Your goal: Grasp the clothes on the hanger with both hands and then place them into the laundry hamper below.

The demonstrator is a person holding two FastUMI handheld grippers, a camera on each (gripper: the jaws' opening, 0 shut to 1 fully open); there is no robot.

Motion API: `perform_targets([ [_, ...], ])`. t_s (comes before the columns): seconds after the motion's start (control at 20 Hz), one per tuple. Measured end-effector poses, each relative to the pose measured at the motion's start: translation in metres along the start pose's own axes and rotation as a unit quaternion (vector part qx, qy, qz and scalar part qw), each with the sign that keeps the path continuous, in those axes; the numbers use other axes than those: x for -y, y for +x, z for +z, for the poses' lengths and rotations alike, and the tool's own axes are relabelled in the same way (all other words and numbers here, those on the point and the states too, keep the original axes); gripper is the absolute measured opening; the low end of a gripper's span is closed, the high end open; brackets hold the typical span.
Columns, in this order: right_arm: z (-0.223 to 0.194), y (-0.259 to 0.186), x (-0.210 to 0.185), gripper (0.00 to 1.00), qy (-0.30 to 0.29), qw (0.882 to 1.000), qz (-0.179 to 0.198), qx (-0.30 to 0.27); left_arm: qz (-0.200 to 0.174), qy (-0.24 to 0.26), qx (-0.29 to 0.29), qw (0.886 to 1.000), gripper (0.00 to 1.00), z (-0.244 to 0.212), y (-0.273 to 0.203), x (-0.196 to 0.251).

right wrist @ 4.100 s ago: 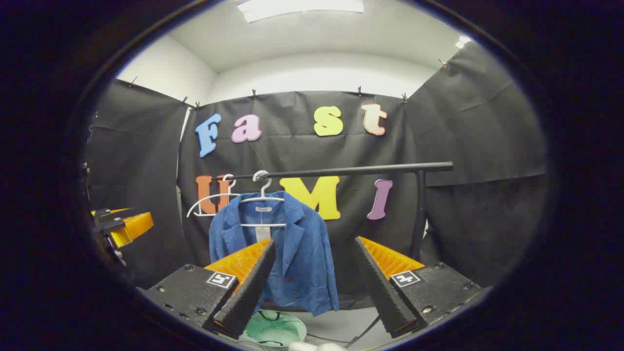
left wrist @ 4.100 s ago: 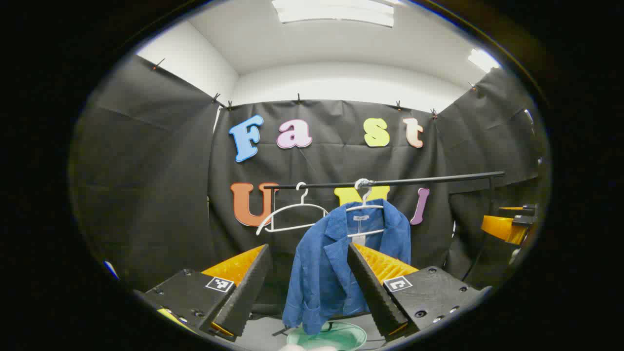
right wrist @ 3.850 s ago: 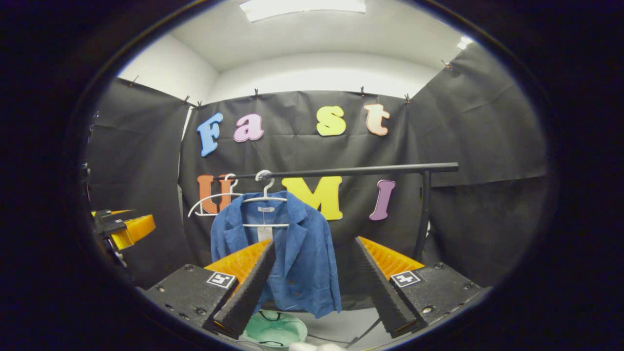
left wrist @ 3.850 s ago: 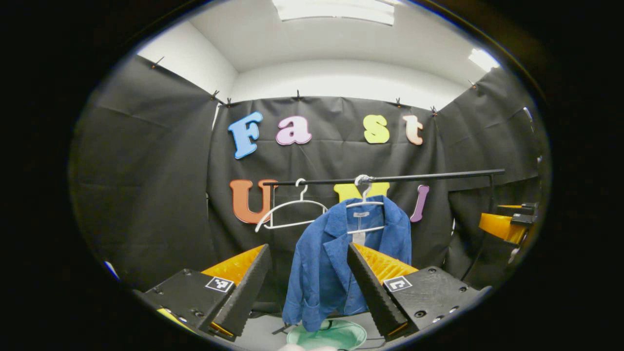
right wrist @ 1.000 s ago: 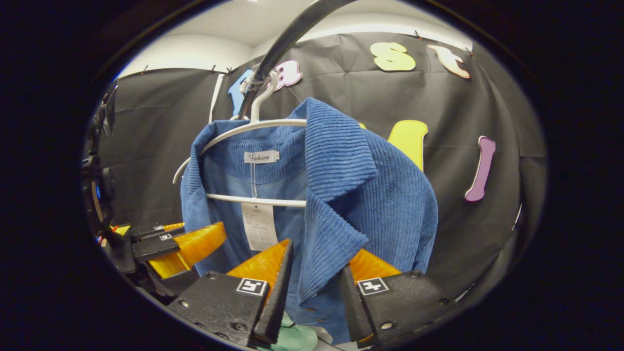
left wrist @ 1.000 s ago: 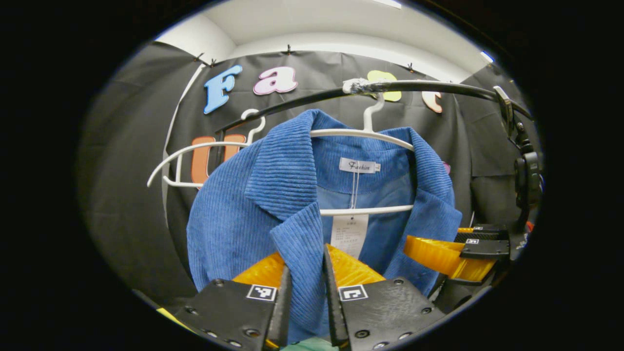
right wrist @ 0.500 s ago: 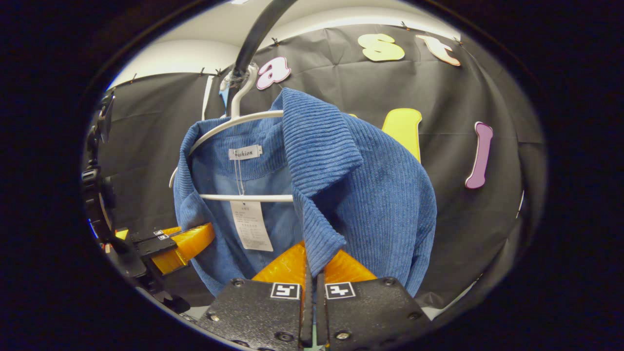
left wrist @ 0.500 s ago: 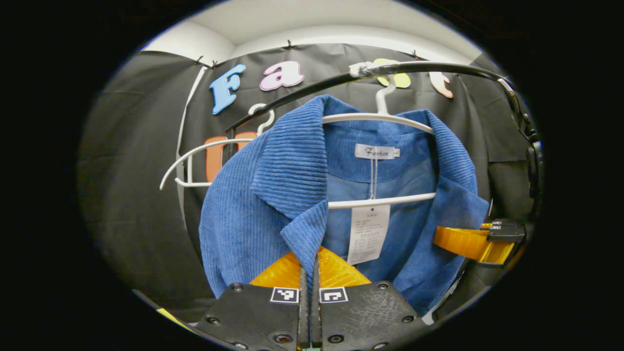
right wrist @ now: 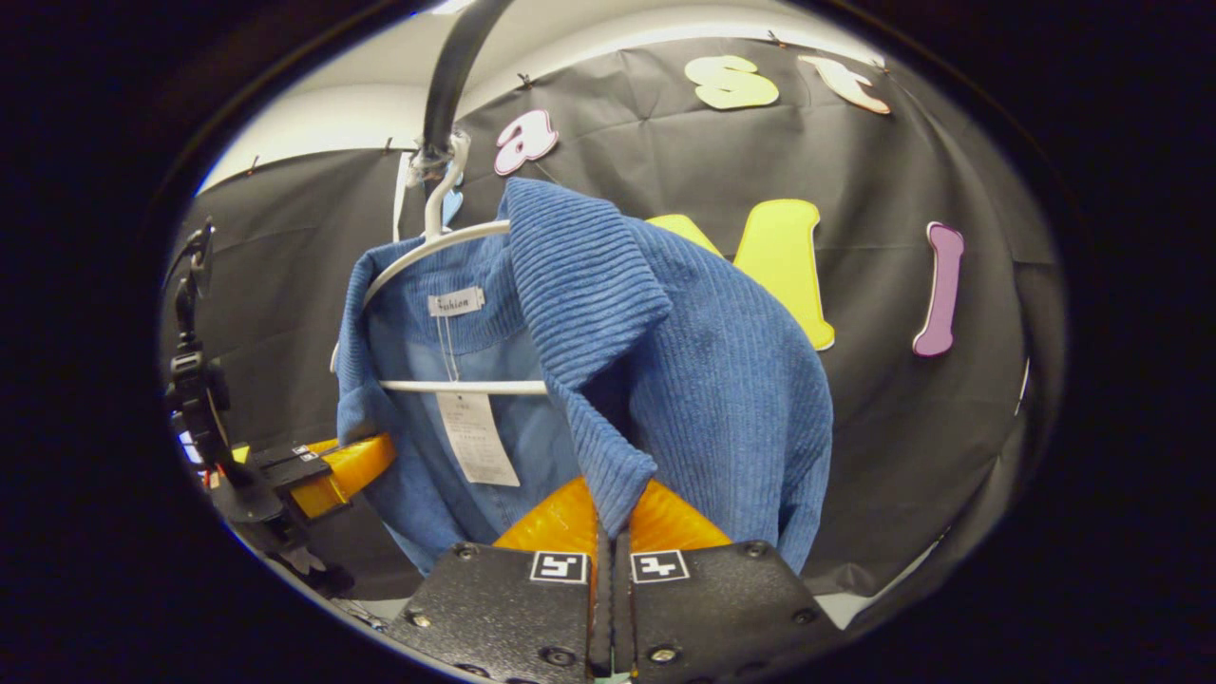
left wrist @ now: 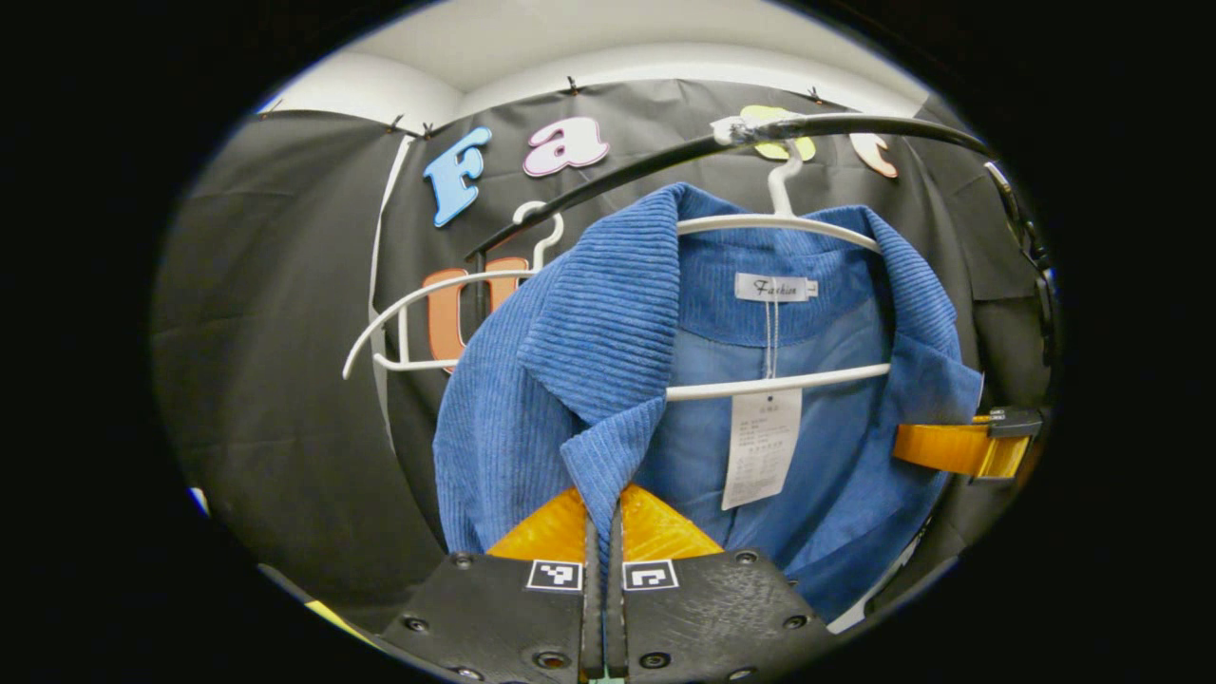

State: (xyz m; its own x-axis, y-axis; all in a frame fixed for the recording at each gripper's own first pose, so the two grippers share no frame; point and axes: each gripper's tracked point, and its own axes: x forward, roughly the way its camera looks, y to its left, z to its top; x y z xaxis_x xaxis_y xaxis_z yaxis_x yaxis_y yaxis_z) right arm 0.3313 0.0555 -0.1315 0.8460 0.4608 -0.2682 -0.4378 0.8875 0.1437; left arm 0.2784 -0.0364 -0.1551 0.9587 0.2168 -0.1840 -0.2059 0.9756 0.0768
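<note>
In the left gripper view, the left gripper [left wrist: 602, 532] is clamped tight on a lapel of the blue jacket [left wrist: 570, 380]; the jacket's hem is cut off below. Ahead, the jacket hangs on a white hanger [left wrist: 779, 385] from the rail [left wrist: 855, 125], an empty hanger [left wrist: 418, 318] beside it.

In the right gripper view, the right gripper [right wrist: 611, 546] pinches the other lapel, fingers closed on it; the left gripper [right wrist: 328, 470] shows beyond the jacket's far edge.

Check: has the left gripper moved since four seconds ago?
Yes. The left gripper has closed in on the rail and now grips the blue jacket lapel.

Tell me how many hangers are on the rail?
2. One white hanger carries the blue jacket; an empty white hanger hangs beside it on the black rail. Others may be hidden.
</note>
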Motion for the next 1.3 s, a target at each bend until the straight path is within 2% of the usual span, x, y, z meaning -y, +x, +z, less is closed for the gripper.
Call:
perform_targets([
  [0.05, -0.001, -0.001, -0.003, 0.04, 0.007, 1.000, 0.018, -0.004, -0.002, -0.002, 0.001, 1.000, 0.07, 0.000, 0.000, -0.002],
  [0.1, -0.001, 0.000, 0.000, 0.04, 0.013, 1.000, 0.021, -0.003, 0.002, -0.002, 0.000, 1.000, 0.00, 0.001, -0.001, -0.005],
  [0.15, 0.000, 0.000, 0.002, 0.04, 0.021, 0.999, 0.030, -0.005, 0.001, -0.003, 0.000, 1.000, 0.06, 0.002, 0.000, -0.006],
  [0.2, -0.001, -0.003, 0.007, 0.04, 0.030, 0.999, 0.038, -0.006, 0.002, -0.004, 0.000, 1.000, 0.06, 0.002, 0.000, -0.008],
  [0.25, 0.002, -0.005, 0.011, 0.04, 0.038, 0.998, 0.042, -0.004, 0.000, -0.006, 0.000, 1.000, 0.01, 0.002, 0.000, -0.009],
  [0.35, 0.004, -0.005, 0.012, 0.04, 0.051, 0.996, 0.066, -0.008, -0.008, -0.010, -0.001, 1.000, 0.01, 0.004, 0.002, -0.010],
  [0.4, 0.003, -0.006, 0.012, 0.04, 0.058, 0.995, 0.076, -0.011, -0.008, -0.013, -0.002, 1.000, 0.06, 0.005, 0.003, -0.013],
  [0.45, 0.004, -0.007, 0.013, 0.04, 0.065, 0.994, 0.087, -0.013, -0.012, -0.016, -0.002, 1.000, 0.06, 0.006, 0.004, -0.014],
  [0.5, 0.006, -0.008, 0.016, 0.04, 0.072, 0.993, 0.095, -0.013, -0.015, -0.018, -0.003, 1.000, 0.01, 0.007, 0.004, -0.016],
  [0.6, 0.006, -0.011, 0.012, 0.04, 0.095, 0.987, 0.131, -0.022, -0.025, -0.023, -0.003, 0.999, 0.01, 0.010, 0.005, -0.019],
  [0.7, 0.007, -0.017, 0.004, 0.04, 0.130, 0.975, 0.179, -0.036, -0.043, -0.030, -0.003, 0.999, 0.01, 0.014, 0.005, -0.019],
  [0.85, 0.016, -0.021, 0.010, 0.04, 0.190, 0.958, 0.213, -0.026, -0.069, -0.046, 0.001, 0.997, 0.01, 0.023, 0.005, -0.023],
  [0.9, 0.023, -0.023, 0.010, 0.04, 0.217, 0.949, 0.228, -0.017, -0.076, -0.055, 0.004, 0.996, 0.01, 0.028, 0.002, -0.026],
  [1.1, 0.047, -0.032, 0.026, 0.04, 0.314, 0.912, 0.263, 0.029, -0.095, -0.100, 0.031, 0.990, 0.02, 0.054, -0.002, -0.043],
  [1.15, 0.053, -0.034, 0.028, 0.04, 0.332, 0.902, 0.272, 0.040, -0.100, -0.111, 0.037, 0.988, 0.06, 0.060, -0.004, -0.048],
  [1.2, 0.059, -0.035, 0.030, 0.04, 0.345, 0.895, 0.278, 0.050, -0.104, -0.121, 0.046, 0.986, 0.02, 0.066, -0.005, -0.053],
  [1.25, 0.065, -0.035, 0.033, 0.03, 0.354, 0.890, 0.283, 0.056, -0.112, -0.130, 0.053, 0.984, 0.06, 0.072, -0.007, -0.057],
  [1.3, 0.066, -0.033, 0.036, 0.03, 0.356, 0.889, 0.283, 0.058, -0.115, -0.136, 0.060, 0.982, 0.06, 0.078, -0.005, -0.062],
])
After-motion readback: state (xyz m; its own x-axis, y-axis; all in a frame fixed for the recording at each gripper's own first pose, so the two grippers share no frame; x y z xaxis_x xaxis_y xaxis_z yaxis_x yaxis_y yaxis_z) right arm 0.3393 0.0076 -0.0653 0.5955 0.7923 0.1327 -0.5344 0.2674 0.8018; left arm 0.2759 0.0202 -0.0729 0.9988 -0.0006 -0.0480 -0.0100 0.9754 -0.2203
